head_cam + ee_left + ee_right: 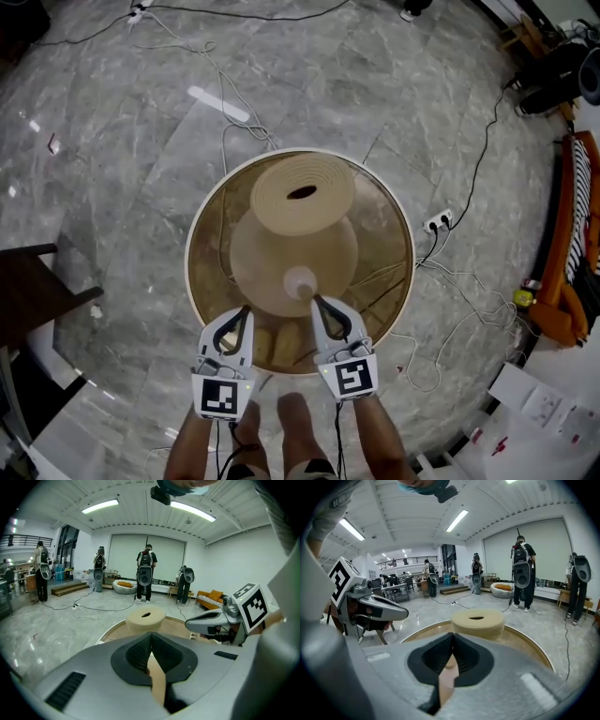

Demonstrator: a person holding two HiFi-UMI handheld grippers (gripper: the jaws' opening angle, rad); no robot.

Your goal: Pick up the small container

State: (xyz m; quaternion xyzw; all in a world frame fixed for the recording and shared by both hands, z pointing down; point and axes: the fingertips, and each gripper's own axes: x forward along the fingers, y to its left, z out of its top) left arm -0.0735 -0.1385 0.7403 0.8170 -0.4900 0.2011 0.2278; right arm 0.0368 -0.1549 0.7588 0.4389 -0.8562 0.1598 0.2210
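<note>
Whitish small container (300,281) sits on the round table (189,258), toward the person's edge and in front of the big beige ribbed piece (302,192) with a dark slot. From above it reads as round, so there is no long axis to line up with.

Right gripper (315,300) has its tip just beside the container, which lies ahead of it and a touch to its left. Touching or a hair apart, I cannot tell. Left gripper (246,311) hangs further off to the left, so the right one is clearly nearer.

Both tools are clenched, jaws pressed together with nothing between them; each gripper's own view confirms it. The container is not held yet.

My read: the right jaws must spread before any grab, then advance slightly forward-left to straddle it. Pushing in while closed would likely just knock it away.
</note>
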